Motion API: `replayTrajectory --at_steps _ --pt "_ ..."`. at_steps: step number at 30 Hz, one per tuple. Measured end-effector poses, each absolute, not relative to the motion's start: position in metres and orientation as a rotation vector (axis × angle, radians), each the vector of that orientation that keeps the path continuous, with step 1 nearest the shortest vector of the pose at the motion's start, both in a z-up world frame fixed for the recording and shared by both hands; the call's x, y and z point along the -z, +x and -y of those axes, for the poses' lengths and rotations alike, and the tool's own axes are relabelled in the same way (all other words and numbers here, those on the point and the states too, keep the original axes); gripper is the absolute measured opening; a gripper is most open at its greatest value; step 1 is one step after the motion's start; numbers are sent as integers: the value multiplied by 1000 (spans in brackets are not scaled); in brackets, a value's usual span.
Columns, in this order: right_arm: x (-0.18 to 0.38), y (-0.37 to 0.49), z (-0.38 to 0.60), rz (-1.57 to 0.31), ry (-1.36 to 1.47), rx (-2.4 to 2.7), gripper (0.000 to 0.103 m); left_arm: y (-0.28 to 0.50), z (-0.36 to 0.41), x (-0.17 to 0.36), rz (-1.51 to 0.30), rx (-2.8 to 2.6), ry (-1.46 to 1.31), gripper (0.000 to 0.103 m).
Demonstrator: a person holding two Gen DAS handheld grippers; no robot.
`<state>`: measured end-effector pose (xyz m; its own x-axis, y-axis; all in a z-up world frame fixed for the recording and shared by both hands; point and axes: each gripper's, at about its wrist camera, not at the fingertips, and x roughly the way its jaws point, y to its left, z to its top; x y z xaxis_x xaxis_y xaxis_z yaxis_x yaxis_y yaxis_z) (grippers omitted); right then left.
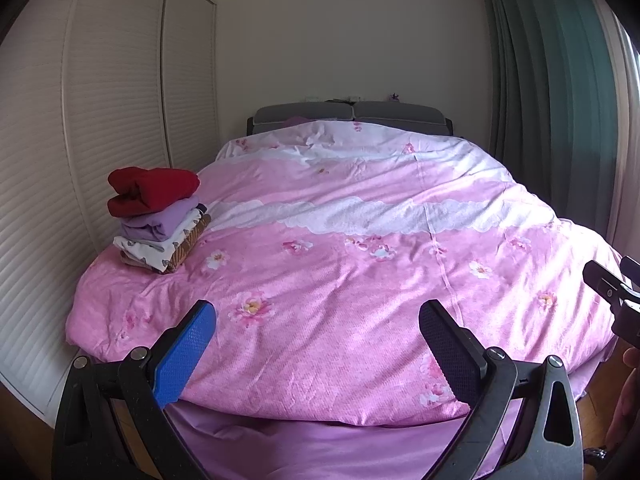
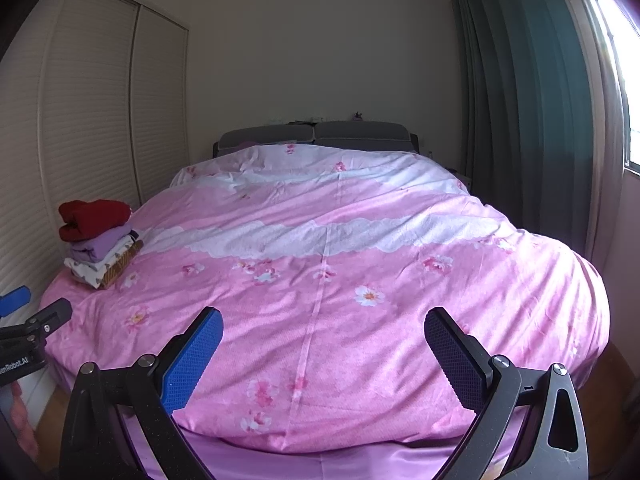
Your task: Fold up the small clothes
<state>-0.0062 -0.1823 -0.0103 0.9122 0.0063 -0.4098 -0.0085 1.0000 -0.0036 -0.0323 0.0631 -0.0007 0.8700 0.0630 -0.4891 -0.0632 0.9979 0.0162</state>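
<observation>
A stack of folded clothes [image 1: 158,220] sits on the near left part of the bed, a red garment [image 1: 152,190] on top, then purple, white patterned and brown striped pieces. The stack also shows in the right wrist view [image 2: 100,244]. My left gripper [image 1: 318,322] is open and empty, held above the foot of the bed. My right gripper [image 2: 324,330] is open and empty, also above the foot of the bed. Each gripper shows at the edge of the other's view. No loose garment is in view.
A pink floral duvet [image 1: 340,280] covers the bed, with a grey headboard [image 1: 348,114] at the far end. White slatted closet doors [image 1: 80,120] stand to the left. Green curtains [image 2: 532,100] and a window hang to the right.
</observation>
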Motion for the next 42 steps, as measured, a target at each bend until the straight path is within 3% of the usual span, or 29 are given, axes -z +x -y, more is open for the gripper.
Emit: replayTrajectory --at_steps 42 --pt "7 -5 179 -419 0 -5 102 -25 -69 -1 -524 -35 25 103"
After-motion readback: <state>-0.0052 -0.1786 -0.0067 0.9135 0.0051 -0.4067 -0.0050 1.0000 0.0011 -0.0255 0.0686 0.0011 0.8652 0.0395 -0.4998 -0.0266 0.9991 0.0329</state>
